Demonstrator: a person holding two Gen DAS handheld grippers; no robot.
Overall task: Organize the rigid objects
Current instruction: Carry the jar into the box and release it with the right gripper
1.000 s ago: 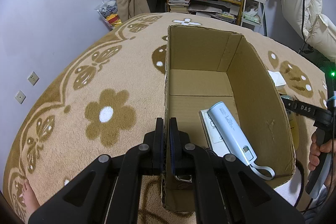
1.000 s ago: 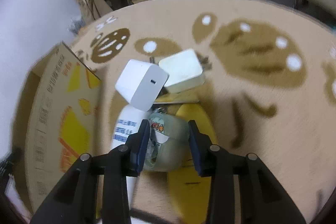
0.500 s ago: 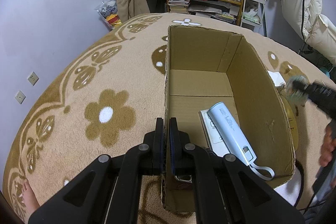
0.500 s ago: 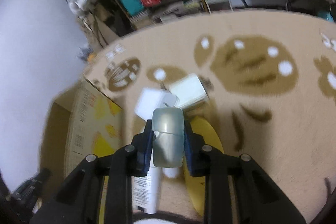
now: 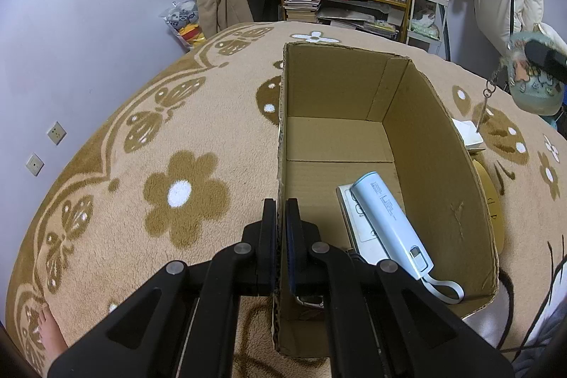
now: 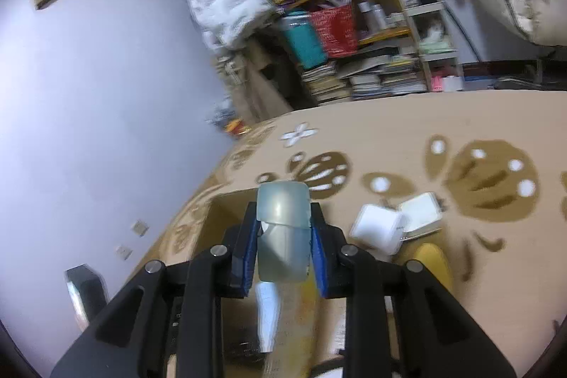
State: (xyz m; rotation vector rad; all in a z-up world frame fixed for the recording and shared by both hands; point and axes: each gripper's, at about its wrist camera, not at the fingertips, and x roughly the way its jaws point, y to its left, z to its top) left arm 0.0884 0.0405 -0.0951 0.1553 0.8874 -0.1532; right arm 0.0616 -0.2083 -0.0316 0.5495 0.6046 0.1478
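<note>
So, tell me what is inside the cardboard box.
Inside the cardboard box a pale blue power bank lies on a flat white item, hiding most of it. The left claw, clamped on the box wall, covers the near corner, where only a metal clip shows.

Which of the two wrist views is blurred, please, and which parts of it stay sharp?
Left wrist view: sharp throughout, cardboard box crisp. Right wrist view: shelves and carpet smeared, while the right gripper and its pale green case stay sharp.

Floral beige carpet (image 5: 184, 144) bears open cardboard box (image 5: 439, 172), two white chargers (image 6: 379, 229)
</note>
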